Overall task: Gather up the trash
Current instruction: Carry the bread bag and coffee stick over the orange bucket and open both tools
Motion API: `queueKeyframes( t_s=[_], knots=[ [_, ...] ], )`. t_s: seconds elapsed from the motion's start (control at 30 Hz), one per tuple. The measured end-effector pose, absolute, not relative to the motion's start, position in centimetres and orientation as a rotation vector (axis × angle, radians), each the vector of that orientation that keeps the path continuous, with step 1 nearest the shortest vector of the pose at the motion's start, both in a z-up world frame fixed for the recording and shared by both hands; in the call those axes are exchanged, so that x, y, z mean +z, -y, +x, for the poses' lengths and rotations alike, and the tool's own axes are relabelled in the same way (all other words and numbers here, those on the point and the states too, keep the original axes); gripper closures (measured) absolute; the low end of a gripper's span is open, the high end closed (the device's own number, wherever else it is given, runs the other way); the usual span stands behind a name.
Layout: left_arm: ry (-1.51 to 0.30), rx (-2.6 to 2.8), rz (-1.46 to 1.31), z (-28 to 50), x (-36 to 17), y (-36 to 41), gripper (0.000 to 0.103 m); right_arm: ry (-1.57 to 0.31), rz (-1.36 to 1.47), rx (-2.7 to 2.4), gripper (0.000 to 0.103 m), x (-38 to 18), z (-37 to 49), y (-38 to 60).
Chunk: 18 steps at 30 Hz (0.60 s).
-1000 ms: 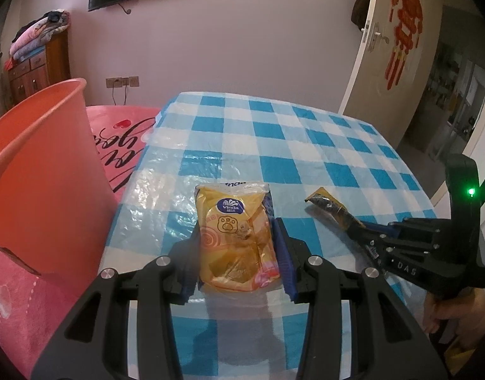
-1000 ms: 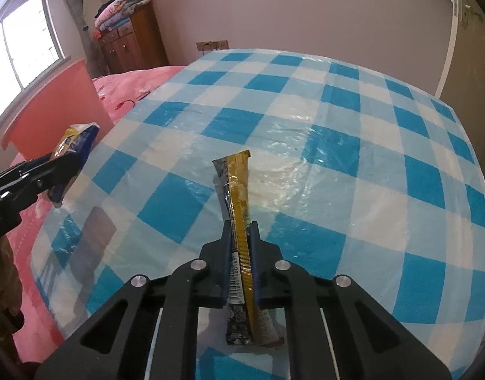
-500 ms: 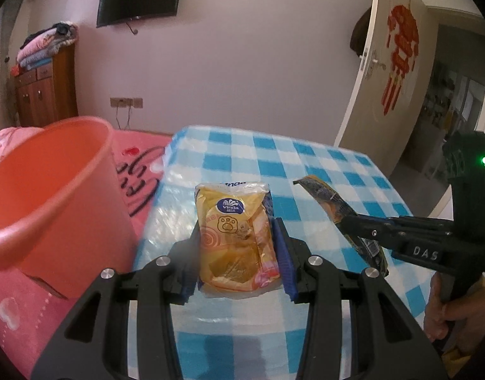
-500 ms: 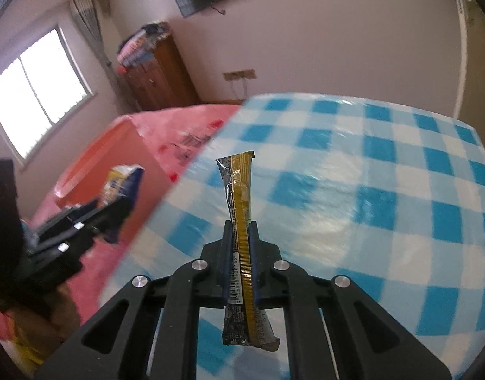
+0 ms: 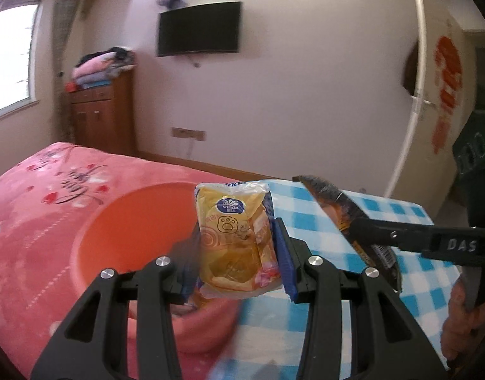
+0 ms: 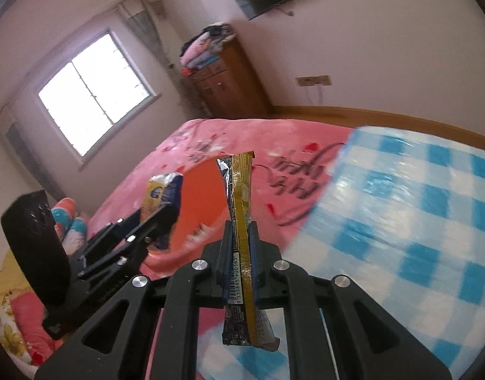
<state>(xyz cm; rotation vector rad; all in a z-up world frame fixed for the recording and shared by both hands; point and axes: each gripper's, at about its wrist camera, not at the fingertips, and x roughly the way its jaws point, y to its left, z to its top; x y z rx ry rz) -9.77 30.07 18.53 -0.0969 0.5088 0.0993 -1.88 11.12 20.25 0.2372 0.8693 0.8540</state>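
Observation:
My left gripper is shut on a yellow Vinda tissue pack and holds it over the near rim of the orange-pink bucket. My right gripper is shut on a long gold and dark sachet, held upright beside the bucket. The right gripper with its sachet also shows at the right of the left wrist view. The left gripper with its pack shows at the left of the right wrist view.
The blue and white checked table lies to the right, beside a bed with a pink blanket. A wooden cabinet, a wall TV and a door stand behind.
Both grippers have lifted off the table and swung left toward the bucket, each still holding its item. The bucket's opening is now in view under the tissue pack.

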Motion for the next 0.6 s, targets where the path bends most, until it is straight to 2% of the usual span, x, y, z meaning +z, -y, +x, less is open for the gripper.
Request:
queueKeyframes(
  t_s=[0.27, 0.6],
  knots=[
    [-0.558, 0.239, -0.116, -8.7, 17.3, -35.2, 0.059, -0.911, 0.24, 0.938, 0.093, 20.2, 0.5, -18.0],
    [-0.62, 0.275, -0.127, -6.7, 15.1, -36.6, 0.058, -0.975, 0.262, 0.938, 0.093, 18.3, 3.0, -21.3]
  ],
)
